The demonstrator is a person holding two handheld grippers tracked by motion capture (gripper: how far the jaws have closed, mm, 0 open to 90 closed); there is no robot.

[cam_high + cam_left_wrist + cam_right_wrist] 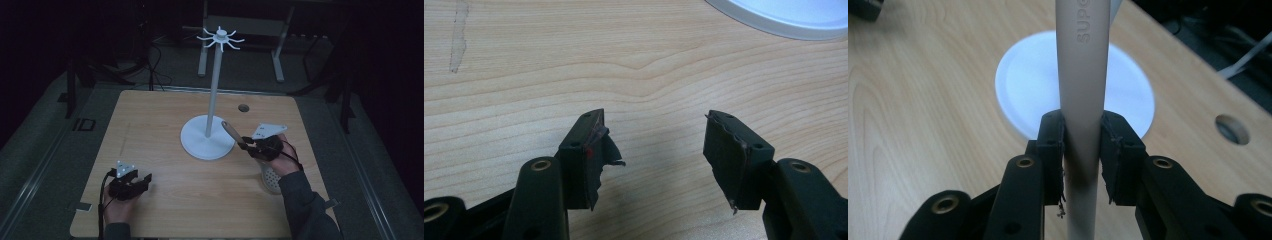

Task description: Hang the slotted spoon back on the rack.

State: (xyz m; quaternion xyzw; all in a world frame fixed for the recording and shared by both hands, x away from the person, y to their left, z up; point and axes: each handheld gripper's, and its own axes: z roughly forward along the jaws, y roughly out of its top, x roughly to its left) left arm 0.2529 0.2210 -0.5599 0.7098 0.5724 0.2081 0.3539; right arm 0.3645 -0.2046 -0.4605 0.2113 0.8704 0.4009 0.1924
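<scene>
Presently the left tool (pixel 131 181) rests near the counter's (pixel 150 125) front left corner, jaws apart and empty. Rightward, the white hook stand (pixel 215 90) sits mid-counter. The right tool (pixel 1082 150), toward the right edge, clamps a pale utensil handle (pixel 1082 75), perforated head (pixel 271 179) hanging low. Its long axis runs from that head up-left toward the stand. Judged: keep the clamp firm, lift and tip the handle end up to a hook

Stand (pixel 208 136) on table (pixel 150 130), centre-right.
</scene>
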